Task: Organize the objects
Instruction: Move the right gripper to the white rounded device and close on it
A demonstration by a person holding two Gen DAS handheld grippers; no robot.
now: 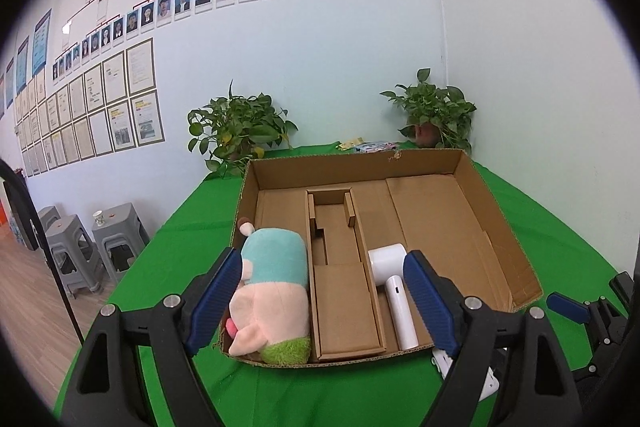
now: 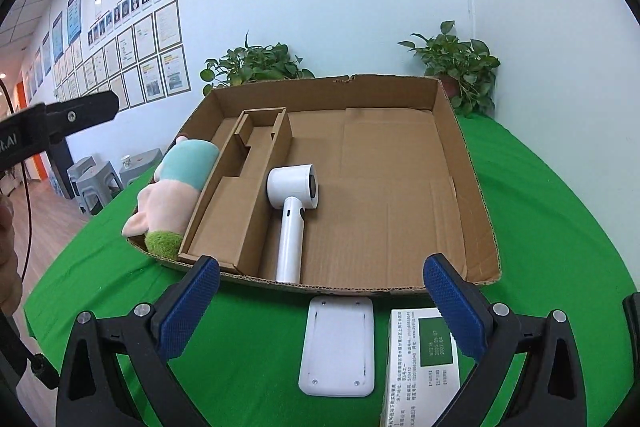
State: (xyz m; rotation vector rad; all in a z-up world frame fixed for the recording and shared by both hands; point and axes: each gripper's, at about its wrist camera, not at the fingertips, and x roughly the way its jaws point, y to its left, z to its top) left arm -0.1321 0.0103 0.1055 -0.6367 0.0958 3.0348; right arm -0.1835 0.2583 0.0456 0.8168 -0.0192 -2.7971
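An open cardboard box [image 1: 496, 227] [image 2: 460, 131] lies on the green table. A plush toy [image 1: 272, 291] [image 2: 176, 187] lies in its left compartment. A white hair dryer [image 1: 394, 279] [image 2: 294, 203] lies in the main compartment beside a cardboard divider [image 1: 344, 291] [image 2: 240, 187]. My left gripper [image 1: 320, 303] is open and empty above the box's near edge. My right gripper [image 2: 320, 311] is open and empty, just before the box, above a flat white device [image 2: 338, 345] and a white and green carton [image 2: 424, 359] on the cloth.
Two potted plants [image 1: 240, 131] [image 1: 432, 115] stand at the table's back by the wall. Small packets [image 1: 368, 145] lie behind the box. Grey stools [image 1: 92, 247] stand left of the table. The right gripper's body [image 1: 592, 311] shows at the left view's right edge.
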